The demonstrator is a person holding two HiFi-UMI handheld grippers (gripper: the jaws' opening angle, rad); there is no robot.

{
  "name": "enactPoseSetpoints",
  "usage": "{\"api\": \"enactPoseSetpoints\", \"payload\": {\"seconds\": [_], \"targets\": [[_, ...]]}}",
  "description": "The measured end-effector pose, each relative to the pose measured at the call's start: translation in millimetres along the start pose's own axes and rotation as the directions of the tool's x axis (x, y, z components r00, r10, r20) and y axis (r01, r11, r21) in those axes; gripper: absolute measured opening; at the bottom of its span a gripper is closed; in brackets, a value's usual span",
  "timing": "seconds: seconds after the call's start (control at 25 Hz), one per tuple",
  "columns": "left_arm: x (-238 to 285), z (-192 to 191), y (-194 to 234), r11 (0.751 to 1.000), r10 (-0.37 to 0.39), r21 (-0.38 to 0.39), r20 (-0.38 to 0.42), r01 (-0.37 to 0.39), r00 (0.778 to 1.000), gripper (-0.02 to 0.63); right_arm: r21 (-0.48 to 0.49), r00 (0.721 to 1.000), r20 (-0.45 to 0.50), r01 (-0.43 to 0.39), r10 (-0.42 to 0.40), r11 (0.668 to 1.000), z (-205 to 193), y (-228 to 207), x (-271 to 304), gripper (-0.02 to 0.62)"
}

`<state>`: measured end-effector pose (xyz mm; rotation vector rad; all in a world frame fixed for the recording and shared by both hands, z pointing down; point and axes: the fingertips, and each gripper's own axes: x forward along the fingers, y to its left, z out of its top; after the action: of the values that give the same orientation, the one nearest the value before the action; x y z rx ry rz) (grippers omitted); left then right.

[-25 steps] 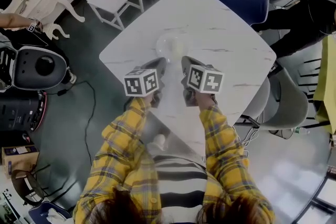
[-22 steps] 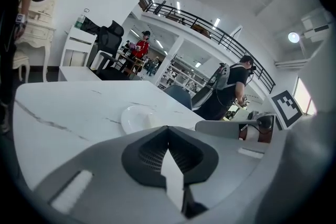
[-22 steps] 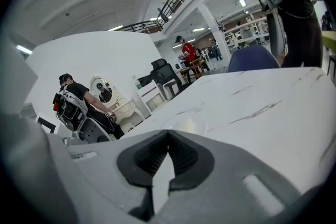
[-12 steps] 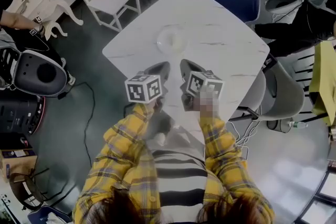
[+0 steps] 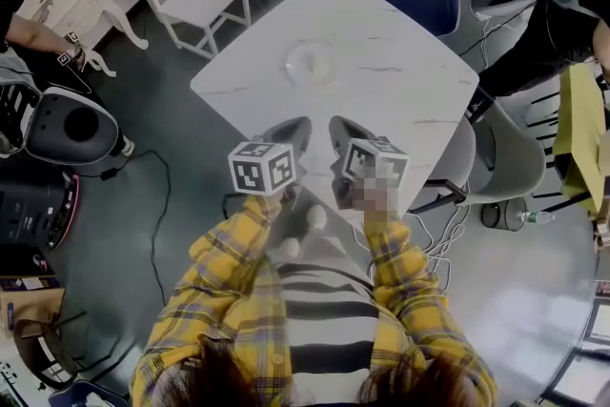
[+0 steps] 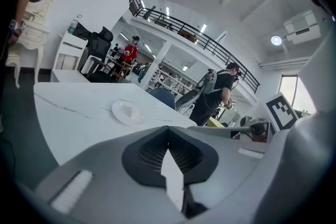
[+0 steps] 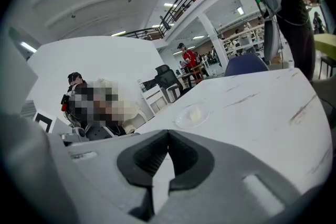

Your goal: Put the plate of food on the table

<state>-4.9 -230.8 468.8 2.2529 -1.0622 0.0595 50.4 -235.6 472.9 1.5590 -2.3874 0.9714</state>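
White marble-patterned square desk (image 5: 400,81) carries the small, round, pale plate of food (image 5: 312,64). The plate sits flat on the top, toward the far left part as seen from where the person stands, and nothing touches it.

As I judge it, the task is as good as done. The plate is down on the desk and free, and at most the tools remain to be taken away. The left claw (image 5: 294,124) and the right claw (image 5: 338,124) hang side by side over the desk's near corner, close to the person's yellow checked sleeves (image 5: 229,248) and well apart from the plate.

Both claws are closed with nothing in them. In the left gripper view the jaw tips meet over bare desk, and the right gripper view shows the same, with the plate lying far beyond the tips.

The plate looks thin and shallow — translucent or glassy white, with a low rim. A single small, pale, rounded lump of food lies at about its middle; what the food is I cannot tell. The plate looks level and steady, and stands in from the desk's edges.
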Motion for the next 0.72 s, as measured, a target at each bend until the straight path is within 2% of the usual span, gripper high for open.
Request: {"api": "enactPoseSetpoints", "payload": {"seconds": [0.52, 0.72], "targets": [[-43.7, -19.8, -5.6, 0.999, 0.015, 0.048, 0.024, -0.016, 1.000, 0.003, -0.014, 1.000, 0.015, 0.021, -0.020, 1.000, -31.5, 20.4, -27.3, -0.003], [-57.9, -29.8, -4.7, 0.999, 0.014, 0.042, 0.018, -0.015, 1.000, 0.003, -0.014, 0.999, 0.007, 0.032, -0.032, 0.999, -49.1, 25.5, -35.8, -0.003]]}}
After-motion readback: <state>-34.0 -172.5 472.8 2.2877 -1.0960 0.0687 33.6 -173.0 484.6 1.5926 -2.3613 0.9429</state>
